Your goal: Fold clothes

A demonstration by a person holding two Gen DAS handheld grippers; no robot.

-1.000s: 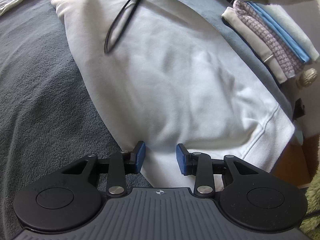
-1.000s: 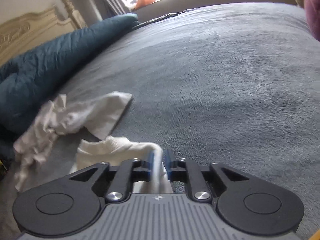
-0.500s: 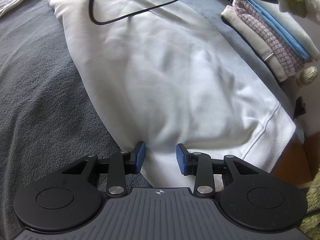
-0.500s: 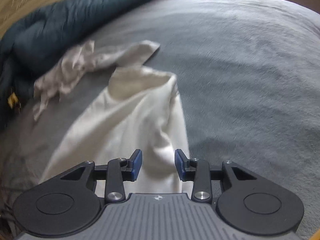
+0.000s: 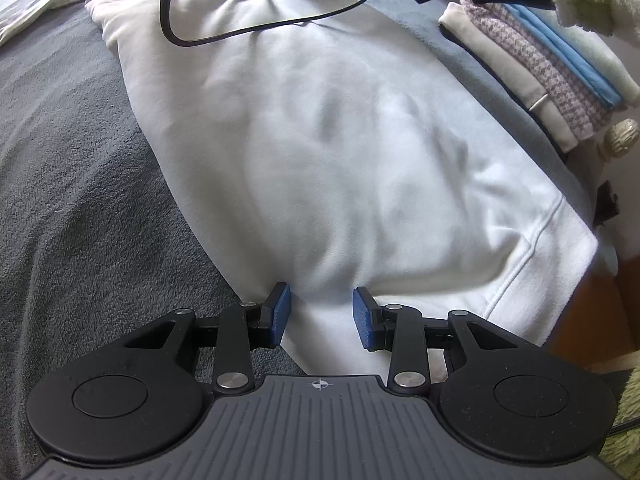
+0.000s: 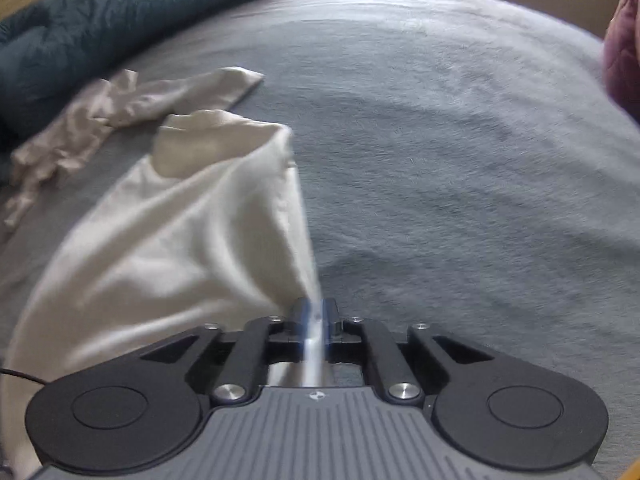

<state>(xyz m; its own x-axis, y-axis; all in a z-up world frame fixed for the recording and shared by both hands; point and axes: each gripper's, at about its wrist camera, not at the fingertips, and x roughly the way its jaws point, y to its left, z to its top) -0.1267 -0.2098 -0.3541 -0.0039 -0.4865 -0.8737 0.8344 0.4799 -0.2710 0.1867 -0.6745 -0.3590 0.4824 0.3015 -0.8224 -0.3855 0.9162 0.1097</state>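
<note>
Grey bed blanket [image 6: 460,152]; right gripper [image 6: 316,320] pinching white sweatshirt [image 5: 320,140], left gripper [image 5: 320,312] parted.

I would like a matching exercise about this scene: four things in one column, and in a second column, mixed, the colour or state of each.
Things:
1. white sweatshirt
2. folded clothes
3. black cable
4. blanket

States:
A. grey, covering the bed
B. stacked in a pile at the bed's edge
C. looping over the white fabric
D. spread out, its edge pinched in the right gripper

Pairs: 1-D, 2-B, 3-C, 4-A
</note>
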